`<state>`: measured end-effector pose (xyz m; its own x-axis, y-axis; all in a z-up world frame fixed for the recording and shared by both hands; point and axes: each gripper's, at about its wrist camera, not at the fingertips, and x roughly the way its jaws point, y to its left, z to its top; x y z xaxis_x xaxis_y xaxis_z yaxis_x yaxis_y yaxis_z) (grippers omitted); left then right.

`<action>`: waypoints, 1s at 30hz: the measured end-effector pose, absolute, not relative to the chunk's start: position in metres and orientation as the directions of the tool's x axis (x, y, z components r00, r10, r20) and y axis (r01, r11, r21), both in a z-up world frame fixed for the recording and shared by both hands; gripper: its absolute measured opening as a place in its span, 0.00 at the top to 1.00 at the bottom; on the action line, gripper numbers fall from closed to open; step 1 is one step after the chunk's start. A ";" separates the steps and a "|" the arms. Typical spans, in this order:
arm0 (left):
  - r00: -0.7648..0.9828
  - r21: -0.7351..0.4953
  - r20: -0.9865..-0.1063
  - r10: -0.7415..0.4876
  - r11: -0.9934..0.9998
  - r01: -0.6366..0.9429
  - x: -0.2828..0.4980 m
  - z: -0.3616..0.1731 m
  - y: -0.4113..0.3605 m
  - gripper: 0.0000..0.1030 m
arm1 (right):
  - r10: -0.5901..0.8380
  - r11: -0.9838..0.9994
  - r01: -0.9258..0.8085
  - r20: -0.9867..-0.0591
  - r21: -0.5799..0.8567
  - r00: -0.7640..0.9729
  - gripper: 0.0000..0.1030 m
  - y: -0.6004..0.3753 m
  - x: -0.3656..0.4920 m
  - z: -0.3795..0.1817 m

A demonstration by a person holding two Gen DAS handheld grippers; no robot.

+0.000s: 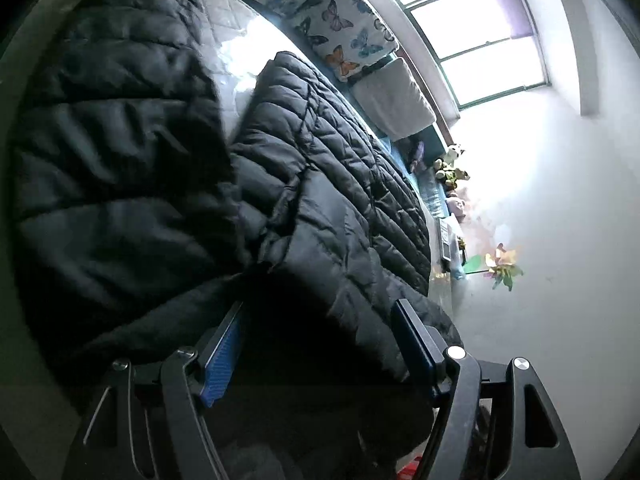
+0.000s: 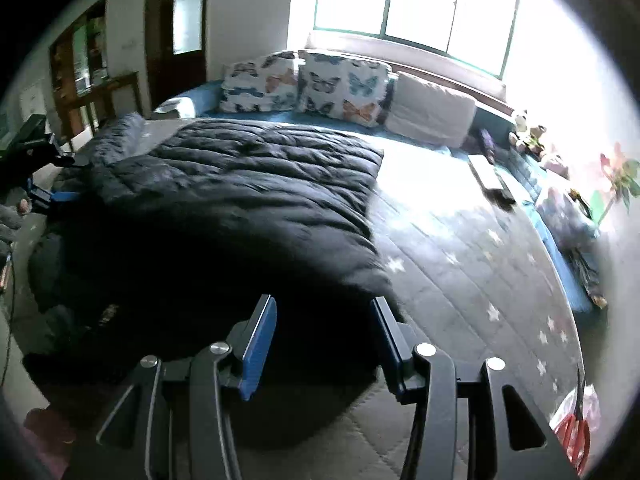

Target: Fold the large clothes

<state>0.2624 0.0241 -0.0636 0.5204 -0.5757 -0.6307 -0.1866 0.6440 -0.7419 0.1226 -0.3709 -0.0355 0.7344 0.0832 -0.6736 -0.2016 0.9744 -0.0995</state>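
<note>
A large black quilted puffer coat (image 2: 240, 192) lies spread on the bed's star-patterned quilt (image 2: 460, 256). It fills most of the tilted left wrist view (image 1: 320, 184). My left gripper (image 1: 318, 312) is open, with its blue-padded fingers (image 1: 224, 352) standing wide on either side of the coat's dark near edge. It also shows at the far left of the right wrist view (image 2: 48, 196), beside the coat. My right gripper (image 2: 322, 308) is open, its jaws wide around the coat's dark near hem without closing on it.
Two butterfly-print pillows (image 2: 340, 84) and a white pillow (image 2: 432, 116) line the headboard under a bright window (image 2: 416, 4). Soft toys (image 2: 528, 132) and a paper flower (image 2: 616, 184) sit by the right wall. A dark door (image 2: 176, 36) and wooden shelves (image 2: 80, 64) stand at the left. Red scissors (image 2: 576, 432) lie at the bed's near right.
</note>
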 end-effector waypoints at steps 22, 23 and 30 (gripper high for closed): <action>0.589 -0.692 -0.590 -0.552 0.722 -0.018 0.228 -0.024 -0.025 0.91 | -0.025 1.000 0.009 -0.720 -0.025 0.693 0.39 -0.435 0.146 -0.087; 0.569 -0.693 -0.609 -0.552 0.720 -0.044 0.228 -0.036 -0.024 0.91 | -0.022 1.000 0.016 -0.735 -0.016 0.678 0.39 -0.436 0.146 -0.094; 0.476 -0.690 -0.679 -0.559 0.707 -0.155 0.225 -0.104 -0.021 0.91 | -0.062 0.995 -0.026 -0.770 -0.101 0.635 0.39 -0.429 0.134 -0.081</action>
<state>0.2254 -0.0206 -0.1042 0.4757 -0.5587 -0.6794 -0.1550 0.7070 -0.6900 0.1340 -0.4294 -0.0810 0.6351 -0.0615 -0.7700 -0.0261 0.9945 -0.1010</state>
